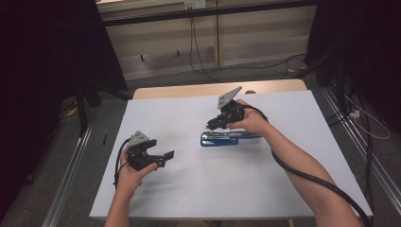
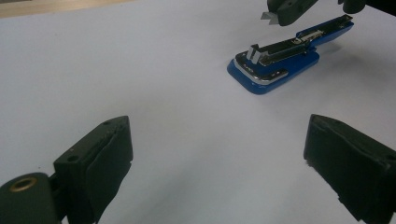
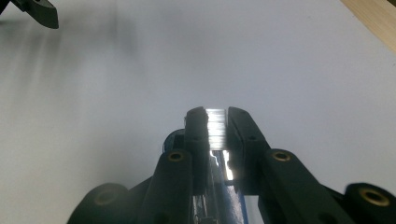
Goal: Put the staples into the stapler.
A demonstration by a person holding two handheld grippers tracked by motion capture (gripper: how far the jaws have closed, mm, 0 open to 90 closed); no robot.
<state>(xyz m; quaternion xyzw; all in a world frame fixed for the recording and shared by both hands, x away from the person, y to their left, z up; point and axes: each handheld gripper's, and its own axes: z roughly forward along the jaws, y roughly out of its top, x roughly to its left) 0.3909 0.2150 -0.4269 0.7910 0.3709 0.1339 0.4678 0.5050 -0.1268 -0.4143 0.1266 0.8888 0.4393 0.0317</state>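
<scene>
While left tongs [image 1: 166, 155] gape | right tongs [image 3: 216, 122] clamp staples [image 3: 216, 128] | above stapler [image 2: 275, 60]

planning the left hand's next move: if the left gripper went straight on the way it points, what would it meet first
Probably the blue stapler, ahead and a little right; bare white table lies between. The left gripper is open.

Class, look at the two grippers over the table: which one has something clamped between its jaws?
The right gripper: its jaws are shut on a shiny strip of staples above the open blue stapler. The left gripper stands wide open with nothing between its jaws.
</scene>
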